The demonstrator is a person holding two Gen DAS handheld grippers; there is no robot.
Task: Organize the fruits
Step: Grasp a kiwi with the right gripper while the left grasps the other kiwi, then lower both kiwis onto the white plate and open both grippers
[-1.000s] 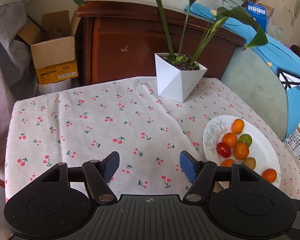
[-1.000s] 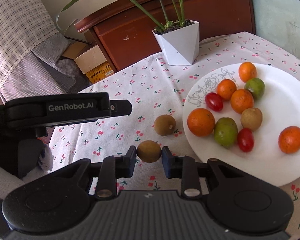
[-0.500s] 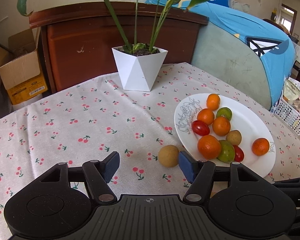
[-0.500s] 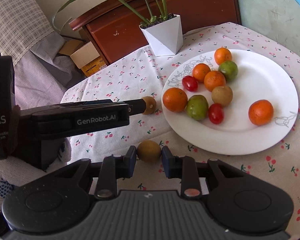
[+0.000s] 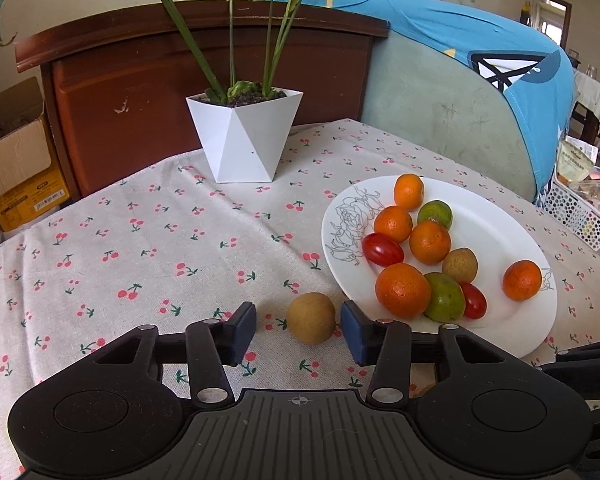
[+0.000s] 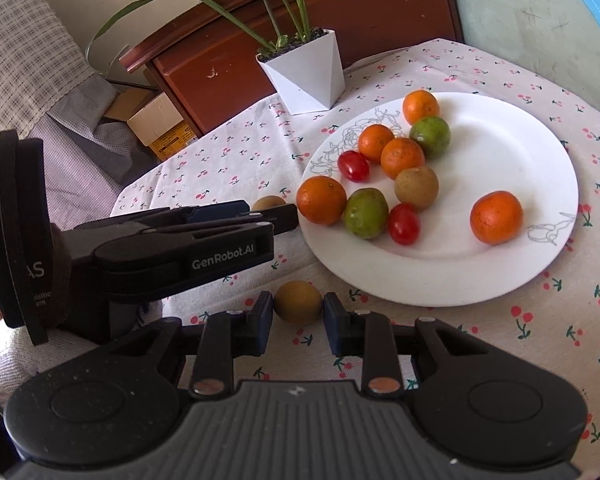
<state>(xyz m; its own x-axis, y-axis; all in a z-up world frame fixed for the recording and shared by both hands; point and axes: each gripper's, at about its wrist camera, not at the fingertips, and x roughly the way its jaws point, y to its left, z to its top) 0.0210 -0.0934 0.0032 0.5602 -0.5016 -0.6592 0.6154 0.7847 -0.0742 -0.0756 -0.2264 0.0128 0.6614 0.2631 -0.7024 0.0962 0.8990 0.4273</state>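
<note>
A white plate (image 5: 512,236) (image 6: 512,140) on the cherry-print cloth holds several oranges, green fruits, cherry tomatoes and a brown longan. My left gripper (image 5: 299,333) is open, its jaws on either side of a brown longan (image 5: 311,318) lying on the cloth just left of the plate; that fruit shows partly behind the left gripper in the right wrist view (image 6: 269,202). My right gripper (image 6: 298,325) is shut on a second brown longan (image 6: 298,302), held just in front of the plate's near rim.
A white faceted plant pot (image 5: 244,136) (image 6: 306,68) stands at the back of the table. A dark wooden cabinet (image 5: 140,80) and cardboard boxes (image 5: 16,168) are behind it. A blue-covered chair (image 5: 480,92) stands to the right. The left gripper's body (image 6: 148,248) is to the left of my right gripper.
My left gripper has swung right and forward until the loose longan lies between its open jaws. My right gripper, still holding its longan, has moved closer to the plate's near rim.
</note>
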